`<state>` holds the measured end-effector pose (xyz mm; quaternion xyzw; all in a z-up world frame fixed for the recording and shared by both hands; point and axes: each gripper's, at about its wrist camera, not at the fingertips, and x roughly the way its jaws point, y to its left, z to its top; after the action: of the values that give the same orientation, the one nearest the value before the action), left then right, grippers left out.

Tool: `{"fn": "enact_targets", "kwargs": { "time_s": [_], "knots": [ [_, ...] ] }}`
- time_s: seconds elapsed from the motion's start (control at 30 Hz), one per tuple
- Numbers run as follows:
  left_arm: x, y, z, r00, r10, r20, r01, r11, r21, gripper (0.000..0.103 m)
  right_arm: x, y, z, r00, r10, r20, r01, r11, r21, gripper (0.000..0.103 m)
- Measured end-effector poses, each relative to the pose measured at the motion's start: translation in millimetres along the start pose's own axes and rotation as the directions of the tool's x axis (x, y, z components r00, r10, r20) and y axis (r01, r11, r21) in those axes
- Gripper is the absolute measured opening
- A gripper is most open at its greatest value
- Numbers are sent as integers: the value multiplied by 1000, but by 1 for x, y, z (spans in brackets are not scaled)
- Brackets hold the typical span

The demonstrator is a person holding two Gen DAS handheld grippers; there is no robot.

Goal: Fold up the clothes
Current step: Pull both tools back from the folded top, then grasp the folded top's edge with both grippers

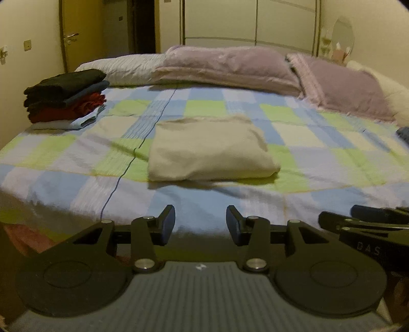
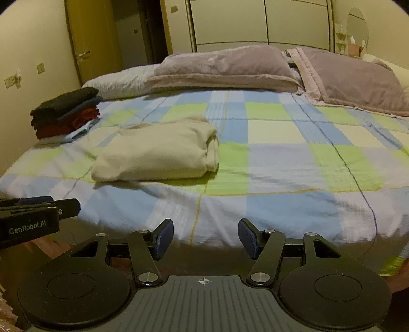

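A folded cream garment point(image 1: 209, 148) lies flat on the checked bedspread point(image 1: 76, 158) near the bed's front; it also shows in the right wrist view point(image 2: 158, 150). A stack of folded clothes point(image 1: 66, 99), black, blue, red and light blue, sits at the bed's left side, and shows in the right wrist view too point(image 2: 66, 112). My left gripper point(image 1: 200, 224) is open and empty, held back off the bed's front edge. My right gripper point(image 2: 205, 238) is open and empty, beside the left one and to its right, also off the bed's edge.
Two purple pillows point(image 1: 225, 66) point(image 1: 347, 84) and a white one point(image 1: 122, 69) lie along the head of the bed. A dark item point(image 1: 404, 134) sits at the bed's right edge. A wardrobe point(image 2: 258, 23) and an open door point(image 2: 89, 38) stand behind.
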<state>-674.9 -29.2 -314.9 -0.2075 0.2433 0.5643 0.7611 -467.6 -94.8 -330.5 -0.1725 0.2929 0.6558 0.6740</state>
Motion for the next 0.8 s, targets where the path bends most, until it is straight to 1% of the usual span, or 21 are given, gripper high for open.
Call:
{"fn": "enact_targets", "kwargs": {
  "time_s": [0.1,0.17,0.2,0.23,0.27,0.33,0.37,0.43,0.57,0.67,0.73,0.77,0.8],
  "knots": [
    [-5,14,3,997,-54,50,57,997,-45,36,0,-4,4,999,23,33,-24,999,40,60],
    [-4,29,4,993,-87,75,94,991,-97,27,6,-9,6,998,39,45,-43,996,79,60],
    [0,38,5,992,-98,80,108,986,-128,23,12,-12,7,998,44,38,-48,994,103,60],
    [4,46,5,991,-107,84,119,981,-156,21,21,-17,8,999,49,21,-51,991,126,60],
    [11,53,6,991,-108,84,121,977,-178,20,30,-22,9,999,51,3,-51,988,143,60],
    [31,66,9,991,-113,74,126,971,-203,14,49,-28,10,998,51,-25,-46,985,166,60],
    [41,71,11,991,-118,68,130,968,-213,13,57,-30,11,998,53,-28,-47,984,171,60],
    [62,77,18,987,-144,73,156,963,-221,12,70,-36,15,998,65,-6,-63,983,170,60],
    [104,76,36,982,-168,89,182,965,-187,12,94,-35,39,990,109,95,-120,986,115,59],
    [137,74,52,979,-179,95,192,969,-156,12,119,-24,58,982,130,137,-137,990,39,59],
    [158,73,57,981,-167,94,179,974,-139,12,134,-15,68,977,142,157,-142,990,-15,59],
    [171,73,58,986,-151,72,160,978,-136,12,142,-11,73,975,148,166,-143,989,-41,58],
    [184,75,58,990,-135,47,140,981,-137,12,152,-8,75,976,151,156,-142,988,-65,57]
  ]
}}
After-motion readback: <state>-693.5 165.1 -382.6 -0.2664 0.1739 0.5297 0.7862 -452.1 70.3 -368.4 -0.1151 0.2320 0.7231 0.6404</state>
